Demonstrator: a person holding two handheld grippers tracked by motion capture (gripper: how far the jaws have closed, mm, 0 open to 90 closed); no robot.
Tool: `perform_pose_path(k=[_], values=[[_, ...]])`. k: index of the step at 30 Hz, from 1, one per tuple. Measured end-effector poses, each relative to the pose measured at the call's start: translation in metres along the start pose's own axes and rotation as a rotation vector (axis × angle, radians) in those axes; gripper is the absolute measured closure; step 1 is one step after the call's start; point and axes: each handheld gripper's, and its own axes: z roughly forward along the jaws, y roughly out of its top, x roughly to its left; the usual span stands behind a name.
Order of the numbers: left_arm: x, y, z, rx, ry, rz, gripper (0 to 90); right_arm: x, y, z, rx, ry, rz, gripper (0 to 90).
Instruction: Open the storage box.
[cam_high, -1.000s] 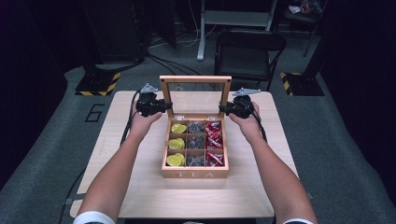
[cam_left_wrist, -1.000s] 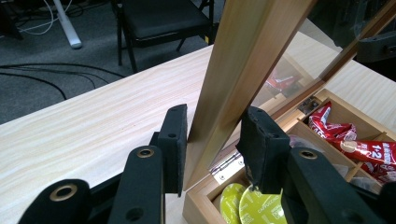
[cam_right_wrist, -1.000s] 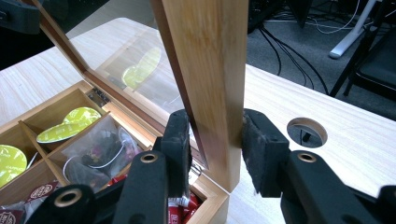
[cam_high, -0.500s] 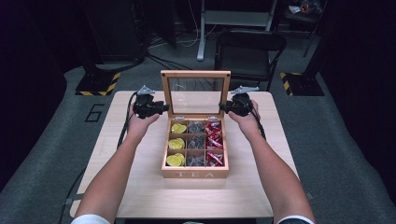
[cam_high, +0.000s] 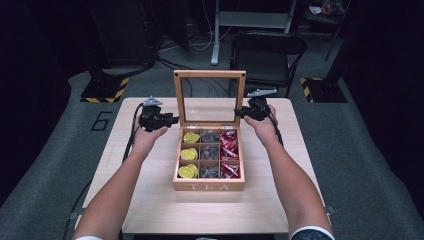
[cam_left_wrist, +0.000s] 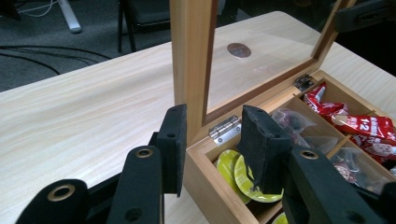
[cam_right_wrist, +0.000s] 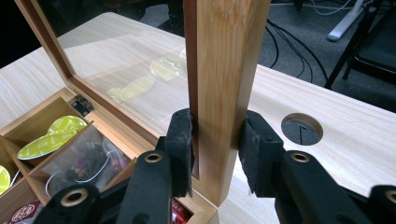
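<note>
While its glass-paned lid (cam_high: 209, 97) stands upright, the wooden tea box (cam_high: 209, 186) sits mid-table (cam_high: 150, 210), divided into nine compartments: yellow-green pods (cam_high: 189, 154) left, grey sachets (cam_high: 210, 153) centre, red packets (cam_high: 229, 153) right. The left gripper (cam_left_wrist: 212, 135) straddles the lid's frame near a hinge (cam_left_wrist: 225, 129), whether pressing cannot be told. The right gripper (cam_right_wrist: 215, 149) is clamped on the lid's other side frame.

A lab or studio: grey carpet, hazard-striped floor plates (cam_high: 106, 91), trailing cables (cam_high: 200, 42), a black chair (cam_high: 267, 55) beyond the wooden table (cam_high: 150, 200).
</note>
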Motion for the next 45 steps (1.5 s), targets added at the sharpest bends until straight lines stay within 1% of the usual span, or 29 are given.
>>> perform_pose_path(k=[1, 3, 6, 7, 8, 9, 11, 14, 15, 19, 27, 31, 36, 40, 45], values=[[0.000, -0.001, -0.001, 0.003, -0.004, 0.003, 61.8, 0.000, 0.000, 0.000, 0.003, -0.001, 0.012, 65.9], [0.000, -0.002, -0.001, 0.005, -0.004, 0.005, 61.8, -0.001, 0.001, 0.002, 0.004, 0.002, 0.014, 65.9], [0.002, -0.004, -0.002, 0.012, -0.002, 0.010, 61.8, -0.003, 0.002, 0.003, 0.006, 0.003, 0.032, 65.9], [0.001, -0.005, -0.002, 0.004, -0.003, 0.000, 61.9, -0.003, 0.002, 0.004, 0.009, 0.004, 0.042, 65.8], [0.002, -0.006, -0.002, 0.007, -0.004, 0.001, 62.1, -0.003, 0.002, 0.004, 0.009, 0.002, 0.048, 65.8], [0.003, -0.006, -0.003, 0.008, -0.002, 0.004, 62.1, -0.004, 0.003, 0.005, 0.009, 0.002, 0.044, 65.8], [0.003, -0.007, -0.004, 0.006, -0.003, 0.005, 62.1, -0.004, 0.003, 0.005, 0.017, 0.001, 0.057, 65.8], [0.003, -0.008, -0.005, 0.006, 0.001, 0.006, 62.2, -0.006, 0.004, 0.007, 0.022, 0.005, 0.059, 65.7], [0.003, -0.008, -0.006, 0.008, 0.002, 0.014, 62.1, -0.006, 0.005, 0.007, 0.023, 0.006, 0.062, 65.7], [0.002, -0.007, -0.009, -0.001, 0.001, 0.012, 62.1, -0.006, 0.005, 0.008, 0.020, 0.004, 0.068, 65.6], [0.000, -0.006, -0.009, 0.004, -0.002, 0.015, 62.1, -0.005, 0.005, 0.007, 0.026, -0.001, 0.064, 65.5], [0.001, -0.007, -0.007, 0.010, 0.000, 0.020, 62.0, -0.004, 0.005, 0.007, 0.028, -0.006, 0.053, 65.3], [0.001, -0.007, -0.007, 0.013, -0.003, 0.015, 61.3, -0.003, 0.005, 0.006, 0.032, -0.011, 0.041, 64.7], [0.000, -0.008, -0.006, 0.015, -0.005, 0.006, 60.2, -0.001, 0.005, 0.004, 0.046, -0.019, 0.042, 59.9], [0.000, -0.008, -0.007, 0.021, -0.016, -0.007, 57.5, 0.002, 0.007, -0.003, 0.044, -0.028, 0.016, 56.2]])
